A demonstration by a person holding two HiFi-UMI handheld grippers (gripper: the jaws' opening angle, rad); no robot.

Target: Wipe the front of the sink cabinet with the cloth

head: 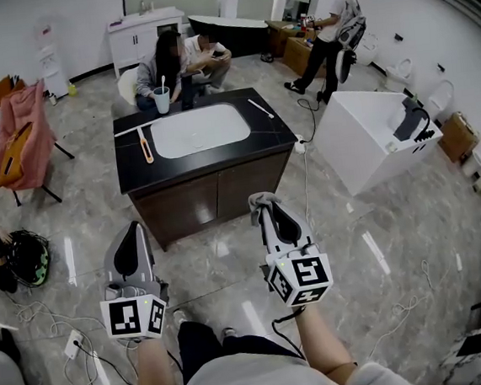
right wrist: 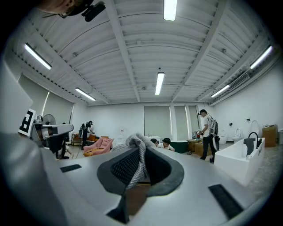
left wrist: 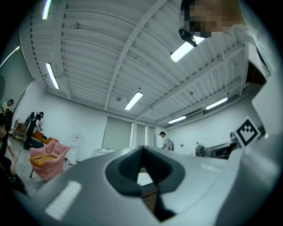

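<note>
Grey cloth is clamped in the right gripper, near the dark sink cabinet at 12 o'clock. Left gripper is closed, empty. White unit stands at 2 o'clock.

Sink cabinet: standing at 12 o'clock from the person, front facing both grippers.
Basin: sitting in the middle of the cabinet top.
Cup: standing on the top at the basin's 11 o'clock, by the back edge.
Brush: lying on the top at the basin's 9 o'clock.
Seated people: sitting behind the cabinet, at its 12 o'clock.
Boxy unit: standing on the floor at the cabinet's 3 o'clock, apart from it.
Draped chair: standing at the cabinet's 9 o'clock, well apart.
Left gripper: hovering before the cabinet front, at its 7 o'clock.
Right gripper: hovering near the front, at its 5 o'clock.
Cloth: sitting between the right gripper's jaws, poking past the tips.
</note>
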